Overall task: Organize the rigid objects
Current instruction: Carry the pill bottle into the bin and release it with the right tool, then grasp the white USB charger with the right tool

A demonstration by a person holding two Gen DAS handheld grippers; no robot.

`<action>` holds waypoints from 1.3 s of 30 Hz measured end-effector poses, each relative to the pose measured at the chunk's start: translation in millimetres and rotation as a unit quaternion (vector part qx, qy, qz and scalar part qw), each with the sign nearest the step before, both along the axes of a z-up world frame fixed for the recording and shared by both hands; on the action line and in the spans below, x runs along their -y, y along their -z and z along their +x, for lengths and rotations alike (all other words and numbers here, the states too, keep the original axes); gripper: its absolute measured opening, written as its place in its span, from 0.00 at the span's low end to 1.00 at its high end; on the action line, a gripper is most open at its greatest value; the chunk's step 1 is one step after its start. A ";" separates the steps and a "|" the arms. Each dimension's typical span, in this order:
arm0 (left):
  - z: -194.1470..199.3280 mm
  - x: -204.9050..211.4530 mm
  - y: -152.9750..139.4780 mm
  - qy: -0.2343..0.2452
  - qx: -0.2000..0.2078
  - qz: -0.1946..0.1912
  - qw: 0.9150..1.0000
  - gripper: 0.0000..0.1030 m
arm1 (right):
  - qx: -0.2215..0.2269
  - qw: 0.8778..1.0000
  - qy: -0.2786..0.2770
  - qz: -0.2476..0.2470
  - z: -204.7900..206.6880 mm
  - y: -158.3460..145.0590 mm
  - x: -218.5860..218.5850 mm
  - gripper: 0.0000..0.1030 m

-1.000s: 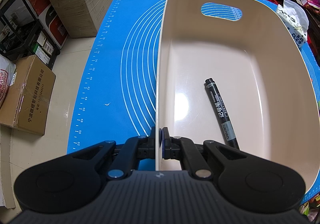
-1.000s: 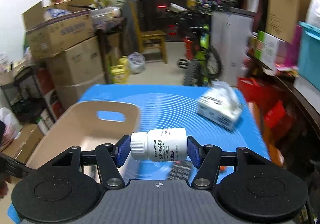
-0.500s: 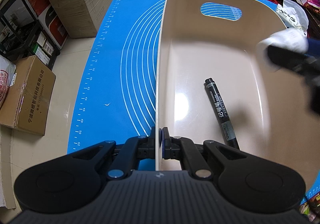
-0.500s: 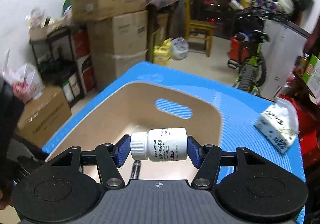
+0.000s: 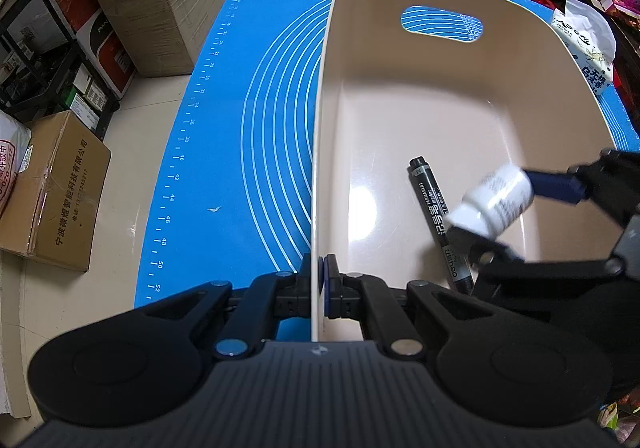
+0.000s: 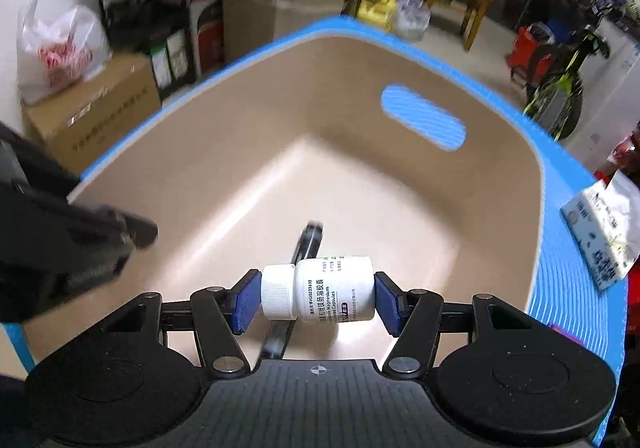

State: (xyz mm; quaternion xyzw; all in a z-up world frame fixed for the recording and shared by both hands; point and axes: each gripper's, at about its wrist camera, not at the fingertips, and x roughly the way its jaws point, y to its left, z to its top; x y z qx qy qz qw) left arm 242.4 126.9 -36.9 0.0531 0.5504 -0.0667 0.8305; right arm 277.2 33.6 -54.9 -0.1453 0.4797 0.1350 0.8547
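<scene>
A beige bin (image 5: pixel 400 60) with a handle slot stands on the blue mat (image 5: pixel 248 120). My left gripper (image 5: pixel 319 280) is shut on the bin's near left wall. A black marker (image 5: pixel 434 208) lies on the bin floor. My right gripper (image 6: pixel 318 298) is shut on a white pill bottle (image 6: pixel 324 294), held sideways above the bin floor and over the marker (image 6: pixel 310 236). In the left wrist view the bottle (image 5: pixel 494 204) and right gripper (image 5: pixel 492 208) hang over the bin's right side.
A tissue pack (image 5: pixel 584 44) lies on the mat right of the bin, also in the right wrist view (image 6: pixel 600 236). Cardboard boxes (image 5: pixel 56 188) and a shelf stand on the floor to the left. A bicycle (image 6: pixel 560 88) is behind the table.
My right gripper has carried the pill bottle from above the mat over into the bin and lowered it above the marker. The left gripper has stayed clamped on the bin wall.
</scene>
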 end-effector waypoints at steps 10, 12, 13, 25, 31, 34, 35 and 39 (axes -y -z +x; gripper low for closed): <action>0.3 0.1 0.1 0.000 0.000 0.000 1.000 0.05 | -0.017 0.999 0.021 0.020 -0.1 2.9 15.8 0.71; 0.3 0.2 0.1 0.000 0.000 0.000 1.000 0.05 | -0.007 0.999 0.018 0.032 -3.8 -2.2 20.1 0.72; 0.3 0.1 0.2 0.000 0.000 0.000 1.000 0.05 | 0.001 0.999 0.017 0.034 -7.1 -5.7 21.7 0.72; 0.7 0.1 -0.4 0.000 0.000 -0.003 1.000 0.05 | 0.118 0.988 0.073 0.069 -44.1 -69.3 77.9 0.87; 1.1 -0.3 -1.0 -0.002 0.001 -0.006 1.000 0.05 | 0.140 0.979 0.131 0.074 -70.1 -78.0 129.5 0.93; 1.6 0.3 -0.6 -0.002 0.001 -0.005 1.000 0.05 | 0.134 0.974 0.166 0.072 -83.1 -72.1 153.9 0.94; 1.6 0.4 -0.5 -0.002 0.001 -0.006 1.000 0.05 | 0.131 0.973 0.178 0.069 -89.1 -68.4 162.2 0.94; 0.7 0.4 -0.8 -0.002 0.001 -0.007 1.000 0.04 | 0.106 0.965 0.232 0.059 -109.7 -48.7 197.0 0.94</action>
